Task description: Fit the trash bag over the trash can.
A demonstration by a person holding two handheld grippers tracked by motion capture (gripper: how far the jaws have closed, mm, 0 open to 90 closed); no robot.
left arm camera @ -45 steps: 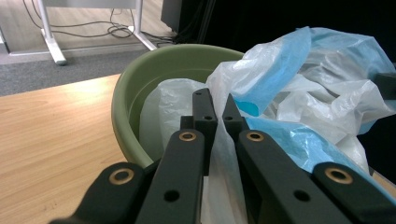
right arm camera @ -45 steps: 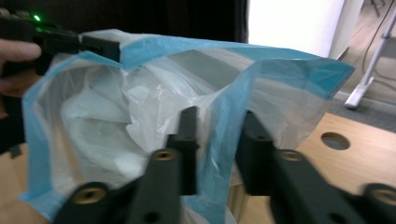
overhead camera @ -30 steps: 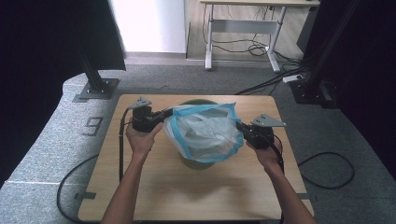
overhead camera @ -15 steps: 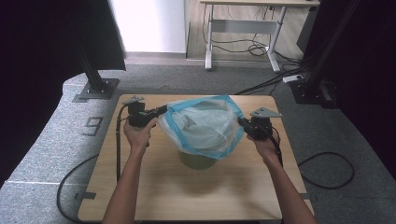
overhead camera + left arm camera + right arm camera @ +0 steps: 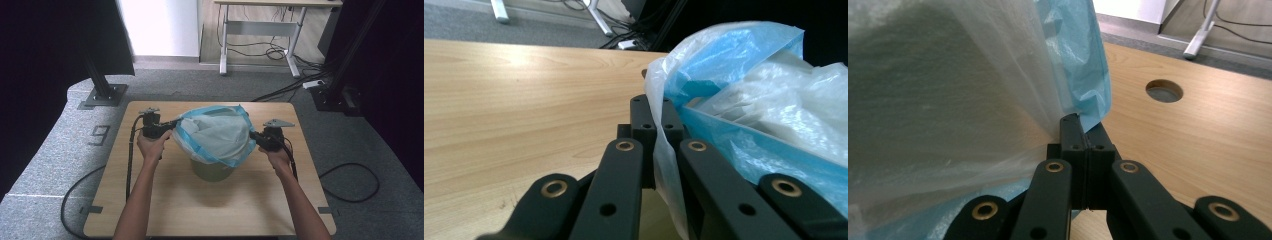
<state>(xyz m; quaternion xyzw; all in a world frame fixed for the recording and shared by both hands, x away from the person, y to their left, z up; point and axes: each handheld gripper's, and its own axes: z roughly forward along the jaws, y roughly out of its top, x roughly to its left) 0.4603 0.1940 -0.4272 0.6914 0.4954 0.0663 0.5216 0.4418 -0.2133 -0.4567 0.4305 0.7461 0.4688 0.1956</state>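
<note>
Two grips: your left gripper [image 5: 159, 125] and right gripper [image 5: 265, 138] each have jaws clamped on the bag [image 5: 216, 134] rim.
Bag: stretched above the green bin [image 5: 212, 171], mid-desk [image 5: 150, 200].
Risk: pull wider and the thin film may tear or slip free.

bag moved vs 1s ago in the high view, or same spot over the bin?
Yes. The plastic bag has gone up and toward the table's far edge, and is stretched wider between the grippers, above the green bin.
</note>
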